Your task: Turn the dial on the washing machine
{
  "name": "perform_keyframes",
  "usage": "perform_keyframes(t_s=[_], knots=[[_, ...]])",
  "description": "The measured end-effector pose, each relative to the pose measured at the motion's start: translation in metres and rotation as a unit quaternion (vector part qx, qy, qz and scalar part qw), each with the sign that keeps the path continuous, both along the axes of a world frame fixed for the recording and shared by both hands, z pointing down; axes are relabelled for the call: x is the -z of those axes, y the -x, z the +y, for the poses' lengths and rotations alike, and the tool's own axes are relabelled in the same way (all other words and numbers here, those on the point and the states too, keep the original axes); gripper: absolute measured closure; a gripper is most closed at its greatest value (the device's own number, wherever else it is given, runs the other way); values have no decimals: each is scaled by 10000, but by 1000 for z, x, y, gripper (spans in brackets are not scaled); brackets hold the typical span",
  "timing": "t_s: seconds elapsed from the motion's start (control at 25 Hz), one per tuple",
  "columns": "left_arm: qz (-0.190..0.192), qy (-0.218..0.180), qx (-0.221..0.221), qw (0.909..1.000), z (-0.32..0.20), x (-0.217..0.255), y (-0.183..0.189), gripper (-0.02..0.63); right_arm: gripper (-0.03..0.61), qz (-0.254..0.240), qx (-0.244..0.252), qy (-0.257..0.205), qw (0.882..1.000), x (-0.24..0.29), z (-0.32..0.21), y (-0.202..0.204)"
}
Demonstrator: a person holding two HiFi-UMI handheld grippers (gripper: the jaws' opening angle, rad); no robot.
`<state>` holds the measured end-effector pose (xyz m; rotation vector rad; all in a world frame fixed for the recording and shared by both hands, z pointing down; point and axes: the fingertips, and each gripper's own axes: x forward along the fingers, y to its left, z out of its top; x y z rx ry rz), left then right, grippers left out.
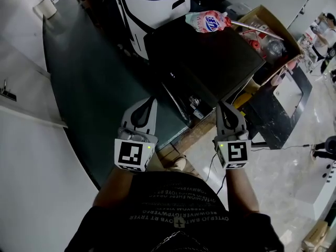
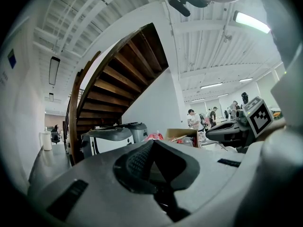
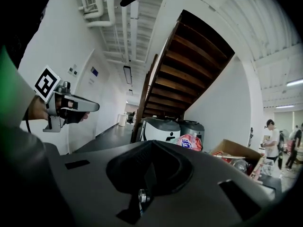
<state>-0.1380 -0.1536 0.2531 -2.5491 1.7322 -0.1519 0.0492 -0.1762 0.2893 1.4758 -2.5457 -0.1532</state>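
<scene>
In the head view a dark, box-shaped machine [image 1: 205,56] stands in front of me, with small light fittings [image 1: 194,103] on its near face; I cannot make out a dial. A pink detergent bag [image 1: 208,21] lies on its top. My left gripper [image 1: 150,102] is held low at the left and my right gripper [image 1: 222,107] at the right, both short of the machine and pointing toward it. Each has its jaws together with nothing between them. The left gripper view shows its jaws [image 2: 151,143] meeting, and the right gripper view shows the same [image 3: 151,143].
A cardboard box [image 1: 270,35] full of odds and ends sits right of the machine. Behind it stands a white and black unit [image 1: 152,4]. A wooden staircase [image 3: 189,70] rises beyond. A dark floor strip [image 1: 89,88] runs to the left, and people [image 1: 323,35] stand at the far right.
</scene>
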Motion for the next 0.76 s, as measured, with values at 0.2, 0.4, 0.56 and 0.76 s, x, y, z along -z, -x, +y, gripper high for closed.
perform_keyframes(t_s=[0.2,0.4,0.56,0.76], knots=[[0,-23,-42,10000,2,2,-7,609,584,29,43,86,10000,-2,0,0],[7,-77,-22,10000,3,4,-11,610,583,-8,115,157,9998,-7,2,1],[14,-115,0,9999,3,8,-8,609,583,8,161,239,9996,-9,1,4],[12,-92,51,9999,6,7,-10,610,583,-6,241,251,9994,-9,1,7]])
